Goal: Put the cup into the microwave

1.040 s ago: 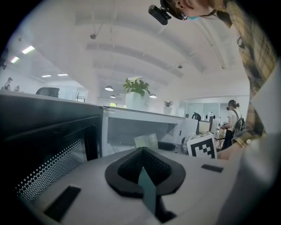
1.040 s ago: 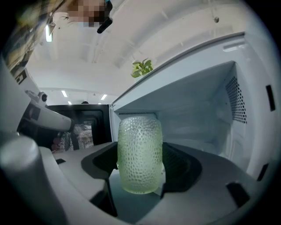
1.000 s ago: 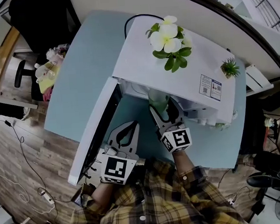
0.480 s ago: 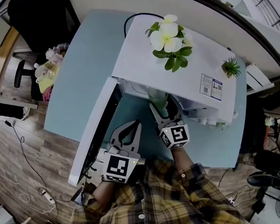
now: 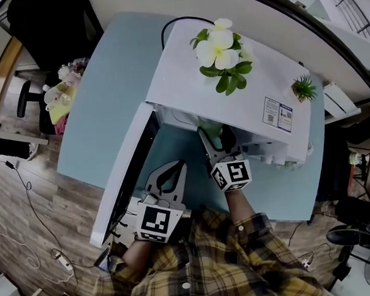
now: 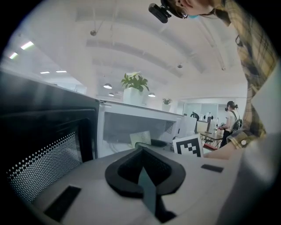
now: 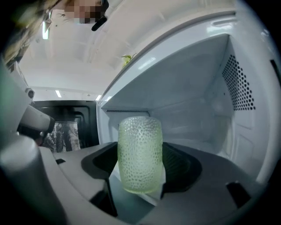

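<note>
A pale green dimpled cup (image 7: 140,154) stands upright between the jaws of my right gripper (image 7: 139,173), which is shut on it. The white microwave's cavity (image 7: 197,110) opens right behind the cup. From the head view, the right gripper (image 5: 213,138) reaches under the microwave's (image 5: 232,96) top edge, and only a sliver of the cup (image 5: 213,129) shows. The microwave door (image 5: 120,174) hangs open to the left. My left gripper (image 5: 171,169) hovers shut and empty between the door and the right gripper. Its closed tips (image 6: 141,153) face the open microwave (image 6: 131,129).
White flowers in a pot (image 5: 219,50) and a small green plant (image 5: 303,89) sit on top of the microwave. The light blue table (image 5: 100,112) ends close on the left, with an office chair (image 5: 44,34) and soft toys (image 5: 67,89) beyond. A person (image 6: 230,121) stands far off.
My right gripper has moved forward with the cup, further under the microwave's top edge. The left gripper has stayed almost still.
</note>
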The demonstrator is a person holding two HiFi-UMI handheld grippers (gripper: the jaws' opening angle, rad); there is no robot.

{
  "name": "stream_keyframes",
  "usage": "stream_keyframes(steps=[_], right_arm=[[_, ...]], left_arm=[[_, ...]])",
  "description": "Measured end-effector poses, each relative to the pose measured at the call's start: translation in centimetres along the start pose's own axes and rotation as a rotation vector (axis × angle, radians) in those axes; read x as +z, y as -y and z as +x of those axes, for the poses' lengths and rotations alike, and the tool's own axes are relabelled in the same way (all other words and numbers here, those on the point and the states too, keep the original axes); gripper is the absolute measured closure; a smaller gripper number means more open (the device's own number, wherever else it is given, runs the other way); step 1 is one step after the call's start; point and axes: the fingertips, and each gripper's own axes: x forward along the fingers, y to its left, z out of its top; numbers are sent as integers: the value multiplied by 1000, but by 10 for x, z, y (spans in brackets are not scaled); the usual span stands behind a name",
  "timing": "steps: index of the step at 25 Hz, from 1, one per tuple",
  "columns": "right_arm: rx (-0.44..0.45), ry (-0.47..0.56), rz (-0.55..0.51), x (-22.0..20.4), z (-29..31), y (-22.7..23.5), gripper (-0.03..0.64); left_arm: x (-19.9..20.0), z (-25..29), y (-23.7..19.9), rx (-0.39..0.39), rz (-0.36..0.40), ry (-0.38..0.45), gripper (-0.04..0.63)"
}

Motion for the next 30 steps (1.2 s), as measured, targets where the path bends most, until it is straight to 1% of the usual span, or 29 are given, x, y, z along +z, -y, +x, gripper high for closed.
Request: stream_keyframes(steps=[4,12,15,25,27,30], right_arm=[[-6,7,-7,-1,-2,0,298],[-29,-25,-36,-9,-6,5,304],[-38,-35,-42,-10,-1,6,305],[5,-48,29,-14,2,0,304],[-7,-55,22,-16,-1,0,304],[-49,-67,-12,-19,-8,4,304]], left_arm=[[0,-1,-4,5,1,-3,603],[0,0,-4,-2,9,-8,603],[-1,0,-4,0,1,-4,603],[-1,0,-3,-1,1,-3,603],[-1,0,-3,-2,1,-4,603],[-2,0,-2,-4,-1,-3,603]])
